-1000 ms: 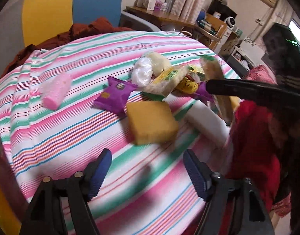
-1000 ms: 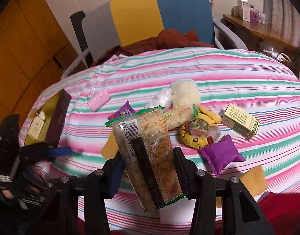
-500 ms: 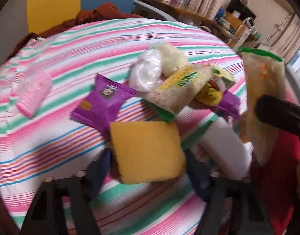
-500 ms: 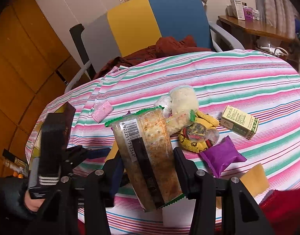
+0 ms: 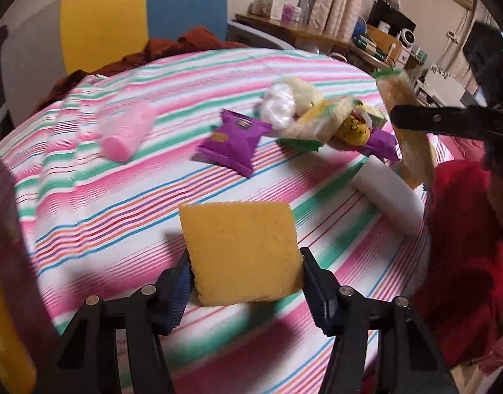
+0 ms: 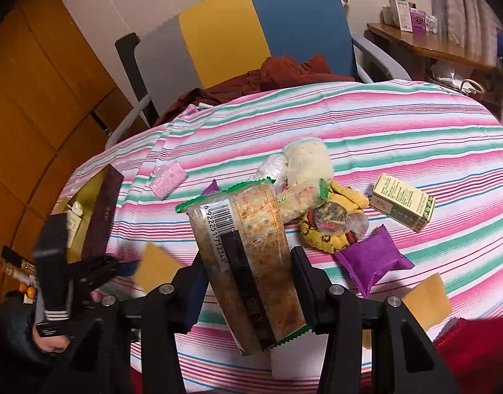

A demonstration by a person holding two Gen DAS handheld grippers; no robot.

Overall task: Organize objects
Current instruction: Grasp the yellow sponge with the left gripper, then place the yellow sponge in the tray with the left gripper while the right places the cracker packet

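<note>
dark box [image 6: 102, 210], small packets inside

Left gripper [image 5: 244, 282] just closed, clamping yellow sponge [image 5: 240, 251], striped tablecloth [image 5: 120, 216]

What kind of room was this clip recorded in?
Probably a lived-in home room: a round table under a pink-and-green striped cloth, a yellow-and-blue upholstered armchair with clothes on it, and a cluttered wooden side desk by curtains.

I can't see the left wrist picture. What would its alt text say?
The left gripper has just closed on a yellow sponge and holds it above a round table with a striped cloth. Beyond lie a purple packet, a pink bottle and a pile of snacks; at right, the right gripper holds a long snack pack.
</note>
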